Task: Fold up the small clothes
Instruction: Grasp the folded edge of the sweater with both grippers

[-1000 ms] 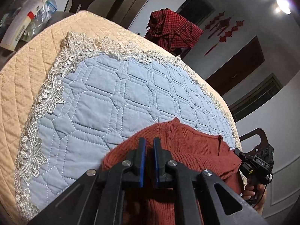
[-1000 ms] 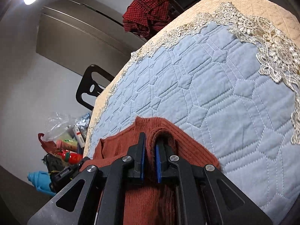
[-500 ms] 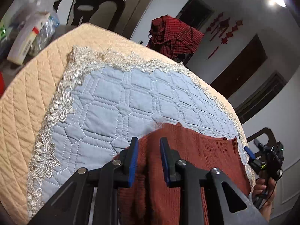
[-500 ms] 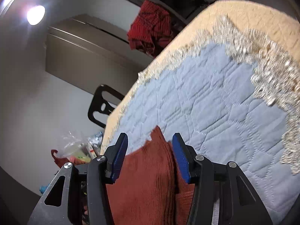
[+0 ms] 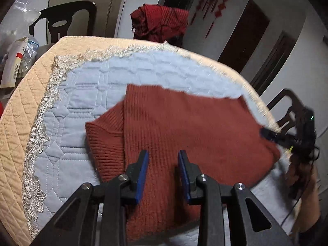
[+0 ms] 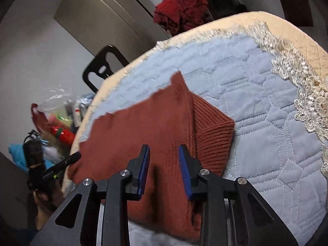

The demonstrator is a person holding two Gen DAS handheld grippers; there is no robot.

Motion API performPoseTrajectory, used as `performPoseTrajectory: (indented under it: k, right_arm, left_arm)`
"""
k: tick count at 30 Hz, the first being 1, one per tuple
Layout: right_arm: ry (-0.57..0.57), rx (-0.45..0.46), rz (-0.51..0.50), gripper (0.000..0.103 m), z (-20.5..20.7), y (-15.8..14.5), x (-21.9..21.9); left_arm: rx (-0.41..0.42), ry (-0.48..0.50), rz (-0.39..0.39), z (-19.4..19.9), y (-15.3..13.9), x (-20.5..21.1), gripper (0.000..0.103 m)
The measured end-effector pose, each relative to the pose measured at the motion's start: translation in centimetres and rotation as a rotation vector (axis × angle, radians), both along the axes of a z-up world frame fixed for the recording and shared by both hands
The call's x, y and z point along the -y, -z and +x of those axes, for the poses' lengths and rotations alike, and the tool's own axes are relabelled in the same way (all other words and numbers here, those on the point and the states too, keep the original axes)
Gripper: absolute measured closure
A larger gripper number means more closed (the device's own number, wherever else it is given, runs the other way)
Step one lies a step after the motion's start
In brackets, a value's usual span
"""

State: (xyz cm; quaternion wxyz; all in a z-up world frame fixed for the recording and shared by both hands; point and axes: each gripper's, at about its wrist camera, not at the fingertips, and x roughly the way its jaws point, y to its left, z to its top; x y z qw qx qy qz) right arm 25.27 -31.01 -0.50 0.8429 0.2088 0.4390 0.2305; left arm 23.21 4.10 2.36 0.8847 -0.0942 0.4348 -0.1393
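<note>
A rust-red knitted sweater (image 5: 184, 127) lies folded on the blue quilted table cover (image 5: 92, 94), with a ribbed part sticking out at its left side. My left gripper (image 5: 163, 157) hovers over the sweater's near half. Its jaws are opening, and the pads touch no cloth. In the right wrist view the same sweater (image 6: 153, 123) lies under my right gripper (image 6: 164, 153). Those jaws are closing but stand apart, with nothing pinched. The right gripper (image 5: 287, 137) also shows at the sweater's right edge, and the left gripper (image 6: 61, 162) at its left edge.
The round table has a lace border (image 5: 39, 135) over a beige quilt (image 5: 18, 110). A red checked garment (image 5: 162, 23) hangs behind the table. Black chairs (image 5: 67, 18) stand at the back and right. Boxes and bags (image 5: 14, 61) are piled beside the table on the left.
Both grippers were shut on the sweater's folded edge; they have let go and drawn back. The carried-over layer now lies flat on the sweater. Both views have rolled.
</note>
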Motion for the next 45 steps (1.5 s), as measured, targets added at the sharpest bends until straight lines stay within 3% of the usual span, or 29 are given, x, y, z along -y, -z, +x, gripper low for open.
performPoseTrajectory:
  k: [4,9,14,18,22,29,35,37,40,45]
  right_arm:
    - [0.077,-0.004,-0.009,0.079,1.0,-0.3,0.7]
    - [0.080,0.054,-0.091,0.077,-2.1,-2.9,-0.5]
    - [0.137,0.047,-0.068,0.073,-6.7,-3.1,-0.4]
    - [0.213,0.006,0.013,0.058,-9.9,-1.7,0.0]
    - [0.269,-0.073,0.038,0.058,-11.3,0.5,0.2]
    - [0.319,-0.084,0.153,0.057,-8.9,1.3,1.2]
    - [0.358,-0.093,0.246,0.057,-7.2,1.7,2.2]
    - [0.359,-0.080,0.255,0.057,-6.6,1.8,2.3]
    - [0.375,-0.072,0.229,0.081,-5.7,2.1,2.3]
    - [0.346,-0.067,0.222,0.087,-5.5,2.0,2.7]
  left_arm:
    - [0.010,-0.015,0.018,-0.1,-0.4,-0.5,0.071]
    - [0.064,-0.026,0.054,-3.2,-1.8,-1.9,0.071]
    - [0.030,-0.071,-0.018,-6.5,-1.5,-4.3,0.071]
    - [-0.007,-0.073,-0.146,-8.2,-0.3,-5.5,0.064]
    - [-0.082,-0.070,-0.251,-7.5,1.3,-5.7,0.064]
    - [-0.120,-0.115,-0.358,-4.4,3.1,-5.6,0.064]
    - [-0.127,-0.123,-0.339,-2.4,2.7,-4.8,0.065]
    - [-0.105,-0.137,-0.330,-2.0,2.8,-4.3,0.073]
    - [-0.087,-0.166,-0.331,-2.1,2.8,-4.2,0.081]
    - [-0.039,-0.192,-0.300,-4.0,1.1,-4.0,0.086]
